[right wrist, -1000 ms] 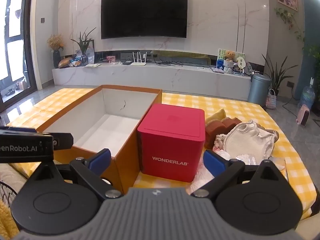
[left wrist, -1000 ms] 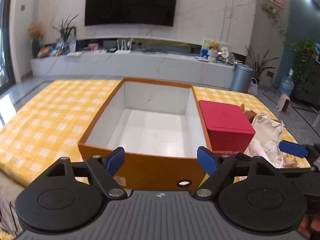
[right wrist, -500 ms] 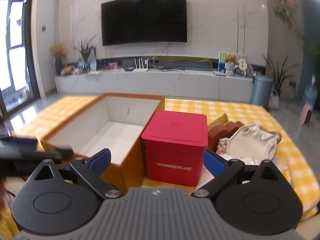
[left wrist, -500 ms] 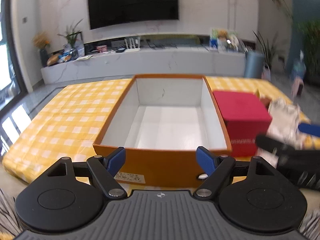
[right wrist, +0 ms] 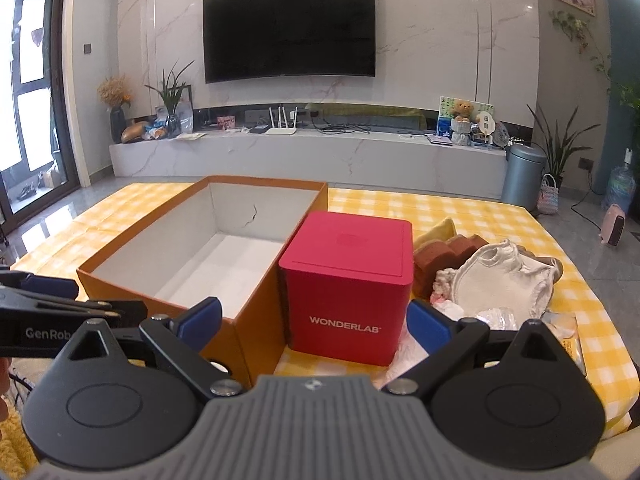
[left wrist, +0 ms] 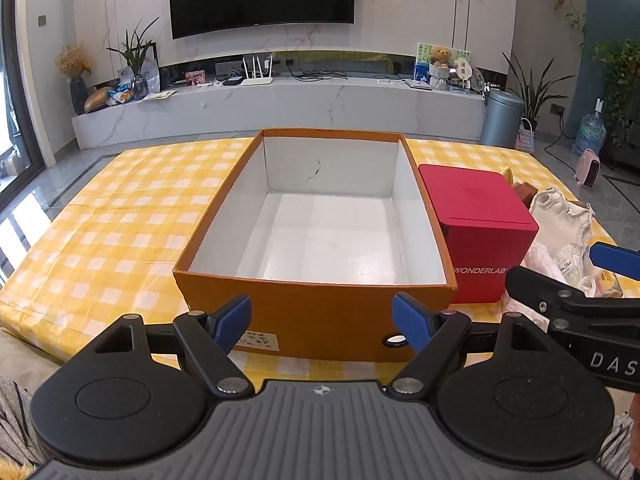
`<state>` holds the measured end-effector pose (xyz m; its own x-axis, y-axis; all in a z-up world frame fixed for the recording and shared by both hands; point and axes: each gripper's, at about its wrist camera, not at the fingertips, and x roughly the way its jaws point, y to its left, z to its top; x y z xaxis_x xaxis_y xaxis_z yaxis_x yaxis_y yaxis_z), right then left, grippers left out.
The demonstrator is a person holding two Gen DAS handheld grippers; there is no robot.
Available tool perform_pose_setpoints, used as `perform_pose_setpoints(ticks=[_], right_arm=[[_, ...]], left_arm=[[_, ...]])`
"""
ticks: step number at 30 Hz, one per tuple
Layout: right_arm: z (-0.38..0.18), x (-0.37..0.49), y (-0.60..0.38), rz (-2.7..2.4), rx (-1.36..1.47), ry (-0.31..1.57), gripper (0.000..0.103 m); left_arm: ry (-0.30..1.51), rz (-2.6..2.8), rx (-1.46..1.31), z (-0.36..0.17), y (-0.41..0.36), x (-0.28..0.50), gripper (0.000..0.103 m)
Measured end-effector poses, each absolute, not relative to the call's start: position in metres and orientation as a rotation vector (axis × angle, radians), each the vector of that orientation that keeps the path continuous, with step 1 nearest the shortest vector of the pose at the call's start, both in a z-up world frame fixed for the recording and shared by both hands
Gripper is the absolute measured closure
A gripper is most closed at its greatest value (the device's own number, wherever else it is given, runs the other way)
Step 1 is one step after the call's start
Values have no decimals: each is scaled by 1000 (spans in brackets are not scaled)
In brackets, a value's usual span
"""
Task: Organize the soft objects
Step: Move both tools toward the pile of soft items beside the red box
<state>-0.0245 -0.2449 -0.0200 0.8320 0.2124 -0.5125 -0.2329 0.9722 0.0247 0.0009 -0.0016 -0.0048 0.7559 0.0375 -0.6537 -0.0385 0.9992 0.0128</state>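
An open orange box (left wrist: 280, 308) with an empty white inside (right wrist: 224, 260) stands on the yellow checked cloth. A red WONDERLAB box (right wrist: 348, 280) stands at its right (left wrist: 480, 220). Right of that lies a heap of soft things: a white cloth bag (right wrist: 504, 280), a brown sponge-like piece (right wrist: 444, 252), a yellow piece (right wrist: 434, 230) and clear plastic wraps (right wrist: 496, 316). My left gripper (left wrist: 322, 316) is open and empty, just before the orange box's near wall. My right gripper (right wrist: 314, 318) is open and empty, before the red box.
The yellow checked cloth (left wrist: 112, 220) covers the low table. The right gripper shows at the right edge of the left wrist view (left wrist: 580, 304). The left gripper shows at the left edge of the right wrist view (right wrist: 48, 312). A TV wall and marble bench stand behind.
Both grippers have risen and drawn back slightly, so the boxes look lower and farther. The left view has swung right to centre on the orange box. Both stay open and empty.
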Motion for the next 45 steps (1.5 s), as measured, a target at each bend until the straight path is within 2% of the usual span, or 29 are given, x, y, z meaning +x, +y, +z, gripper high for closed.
perform_pose_setpoints(ticks=[45], right_arm=[[-10, -23, -264, 166, -33, 538, 6]], left_arm=[[693, -4, 33, 5, -12, 3, 8]])
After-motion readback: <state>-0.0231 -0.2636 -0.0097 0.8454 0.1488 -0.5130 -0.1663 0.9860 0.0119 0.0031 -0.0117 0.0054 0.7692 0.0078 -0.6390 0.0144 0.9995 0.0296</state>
